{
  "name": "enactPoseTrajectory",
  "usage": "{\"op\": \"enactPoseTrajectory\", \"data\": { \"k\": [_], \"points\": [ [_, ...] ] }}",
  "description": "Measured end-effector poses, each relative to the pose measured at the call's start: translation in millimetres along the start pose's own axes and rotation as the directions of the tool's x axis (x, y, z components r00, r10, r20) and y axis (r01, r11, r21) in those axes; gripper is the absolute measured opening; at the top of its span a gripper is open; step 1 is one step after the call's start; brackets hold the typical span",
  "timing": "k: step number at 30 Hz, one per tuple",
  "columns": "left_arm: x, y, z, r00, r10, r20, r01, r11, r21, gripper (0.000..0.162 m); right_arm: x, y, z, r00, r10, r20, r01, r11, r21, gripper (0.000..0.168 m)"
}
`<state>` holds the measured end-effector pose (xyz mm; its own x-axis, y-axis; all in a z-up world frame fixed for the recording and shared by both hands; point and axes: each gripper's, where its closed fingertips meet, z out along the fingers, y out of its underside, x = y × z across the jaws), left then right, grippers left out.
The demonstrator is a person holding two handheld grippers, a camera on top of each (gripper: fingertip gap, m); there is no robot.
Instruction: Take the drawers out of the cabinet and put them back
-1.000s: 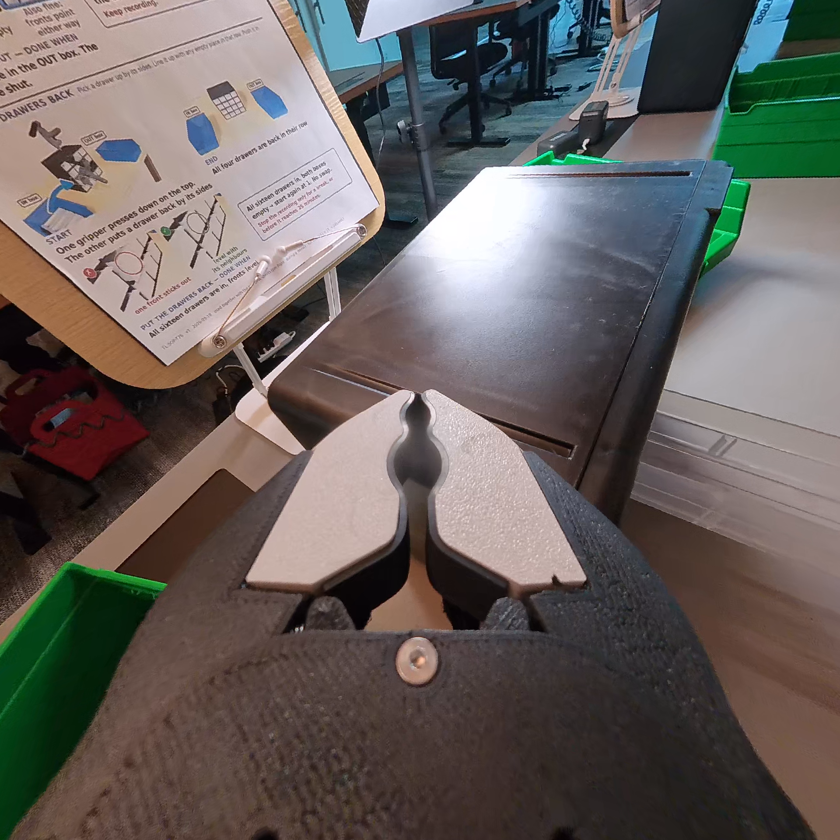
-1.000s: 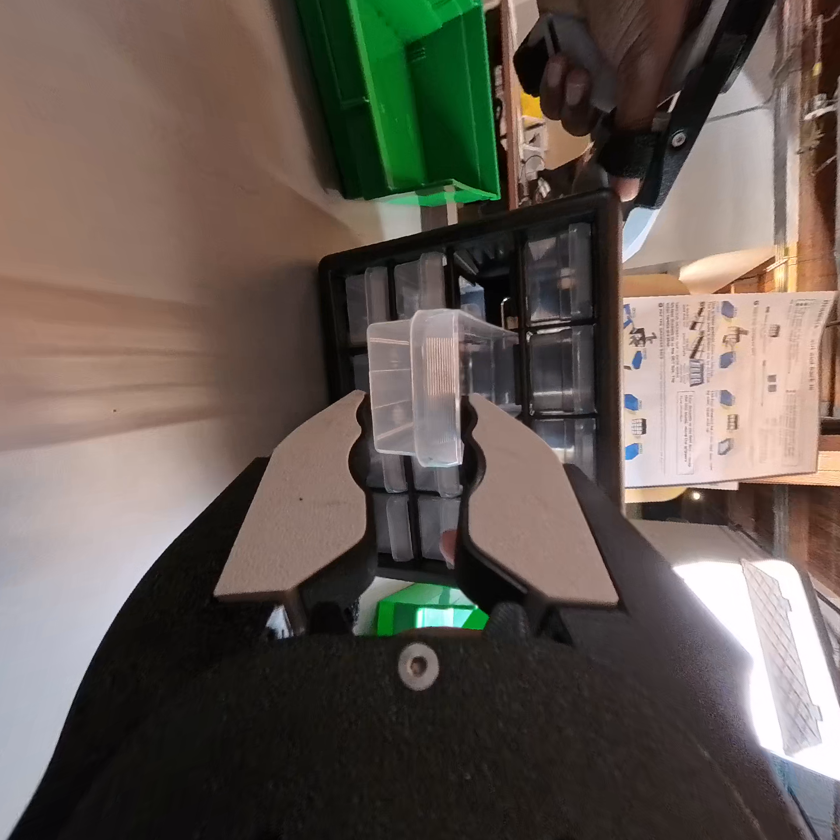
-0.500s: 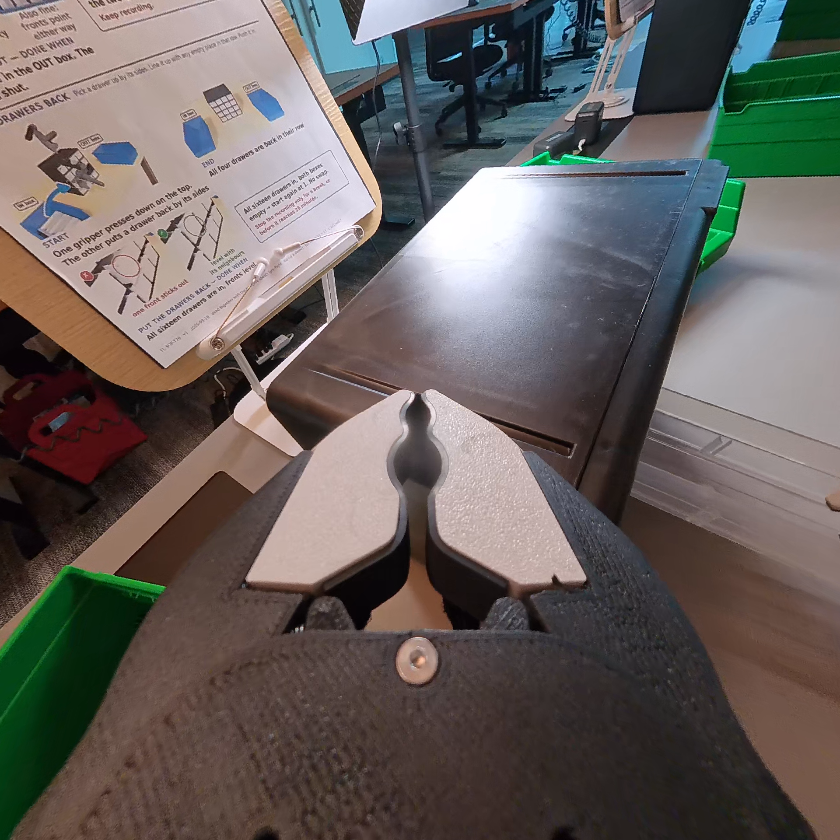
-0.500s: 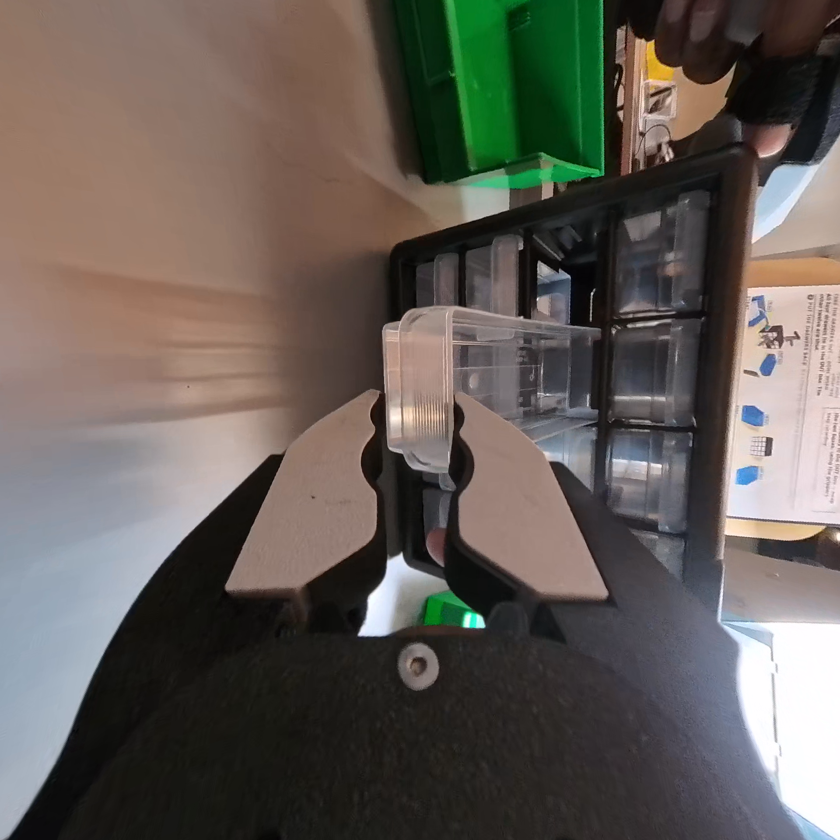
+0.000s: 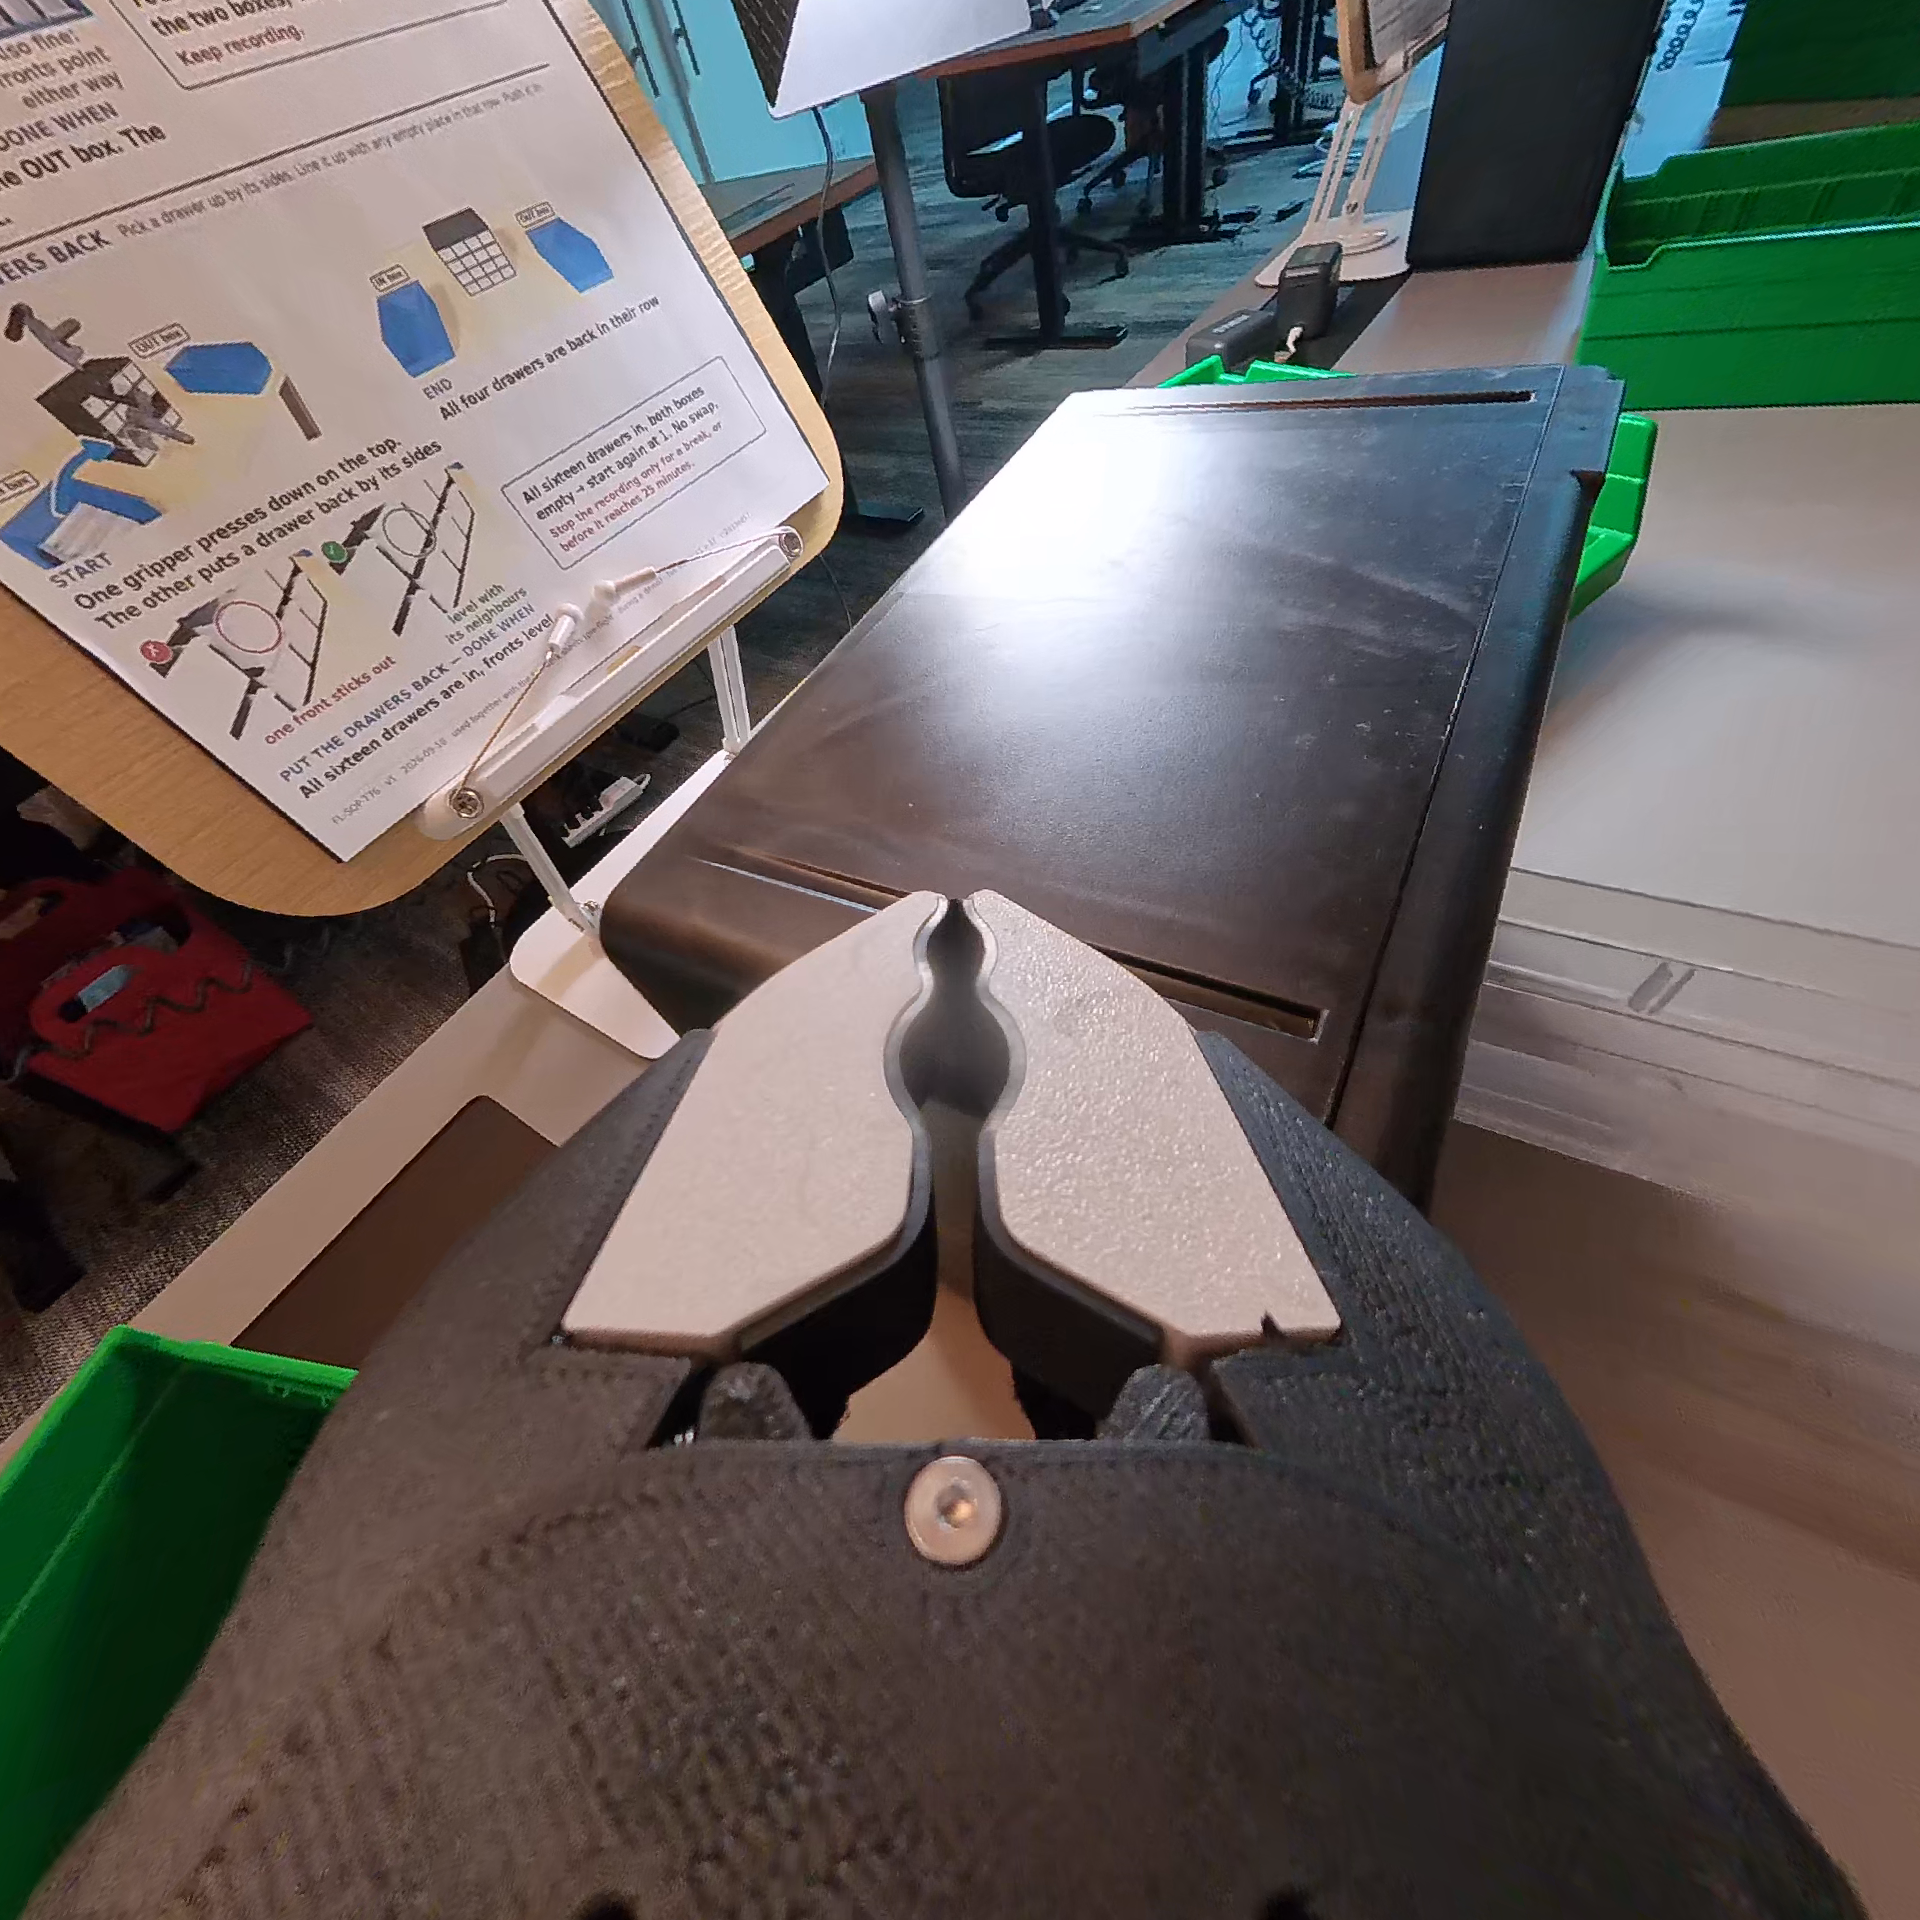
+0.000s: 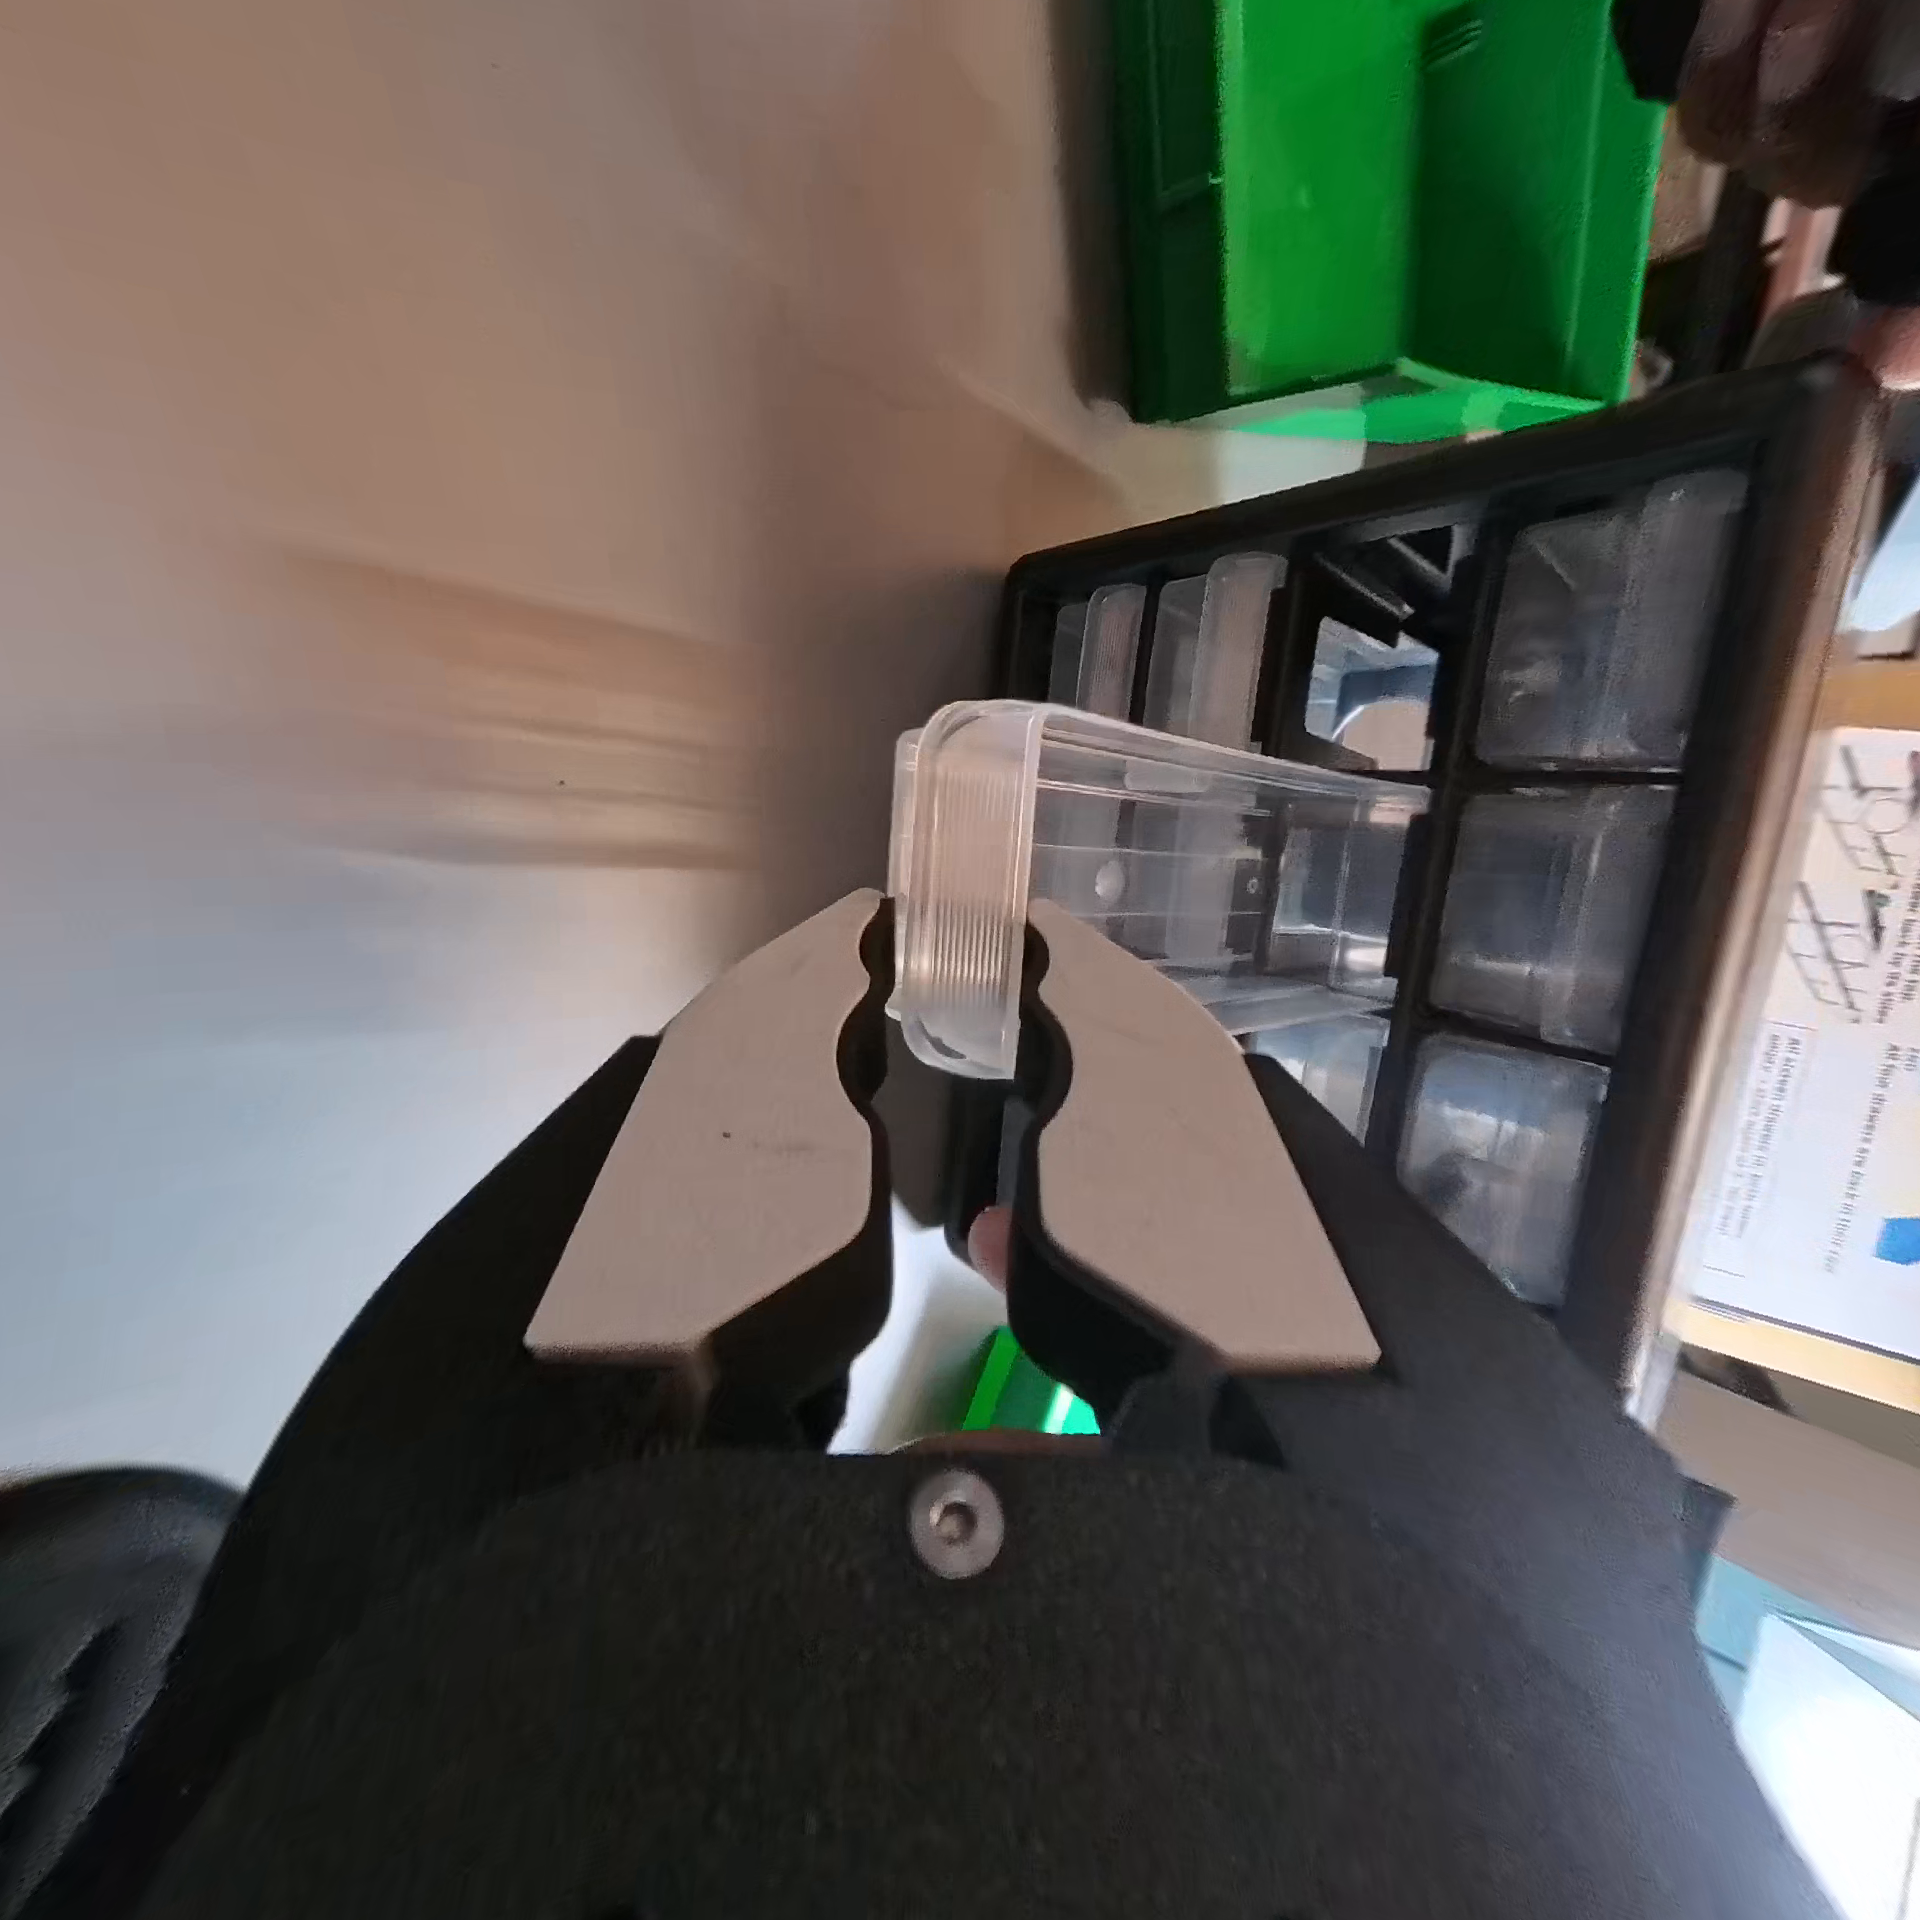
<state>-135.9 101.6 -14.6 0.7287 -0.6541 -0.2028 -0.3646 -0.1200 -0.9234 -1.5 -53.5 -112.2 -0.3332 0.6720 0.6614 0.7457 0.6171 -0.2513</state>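
The black drawer cabinet lies under my left gripper, which is shut and empty, with its tips on the cabinet's top at the near end. In the right wrist view the picture is rolled sideways. The cabinet front shows a grid of clear drawers and one empty slot. My right gripper is shut on the front end of a clear drawer. The drawer's back end is inside a slot and most of its length sticks out.
A green bin sits on the table past the cabinet, and another green bin is at my near left. An instruction sheet on a wooden stand stands left of the cabinet. A hand holds the other gripper at the cabinet's top.
My right gripper has moved closer to the cabinet with the clear drawer, whose back end has gone into a slot. The left gripper has stayed on the cabinet's top.
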Motion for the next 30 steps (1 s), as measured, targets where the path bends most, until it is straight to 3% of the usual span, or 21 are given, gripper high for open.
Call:
{"op": "enactPoseTrajectory", "data": {
  "k": [8,13,19,30],
  "points": [
    [0.7,-0.5,0.9,1.000,0.003,-0.001,-0.003,1.000,0.004,0.000,9.9,-8.9,-16.2,0.985,0.082,0.149,-0.089,0.995,0.038,0.020],
    [0.7,-0.4,0.8,1.000,0.012,0.005,-0.012,1.000,0.000,0.000,-3.5,-3.1,2.5,0.994,-0.016,0.106,0.023,0.998,-0.065,0.017],
    [1.3,-0.5,1.0,1.000,0.017,0.003,-0.017,1.000,0.003,0.000,-5.8,6.1,2.3,1.000,0.011,0.023,-0.011,1.000,-0.012,0.018],
    [2.1,-0.9,1.8,1.000,0.022,0.006,-0.022,1.000,0.004,0.000,-9.8,4.4,2.0,0.999,-0.011,0.048,0.011,1.000,0.008,0.017]
  ]
}}
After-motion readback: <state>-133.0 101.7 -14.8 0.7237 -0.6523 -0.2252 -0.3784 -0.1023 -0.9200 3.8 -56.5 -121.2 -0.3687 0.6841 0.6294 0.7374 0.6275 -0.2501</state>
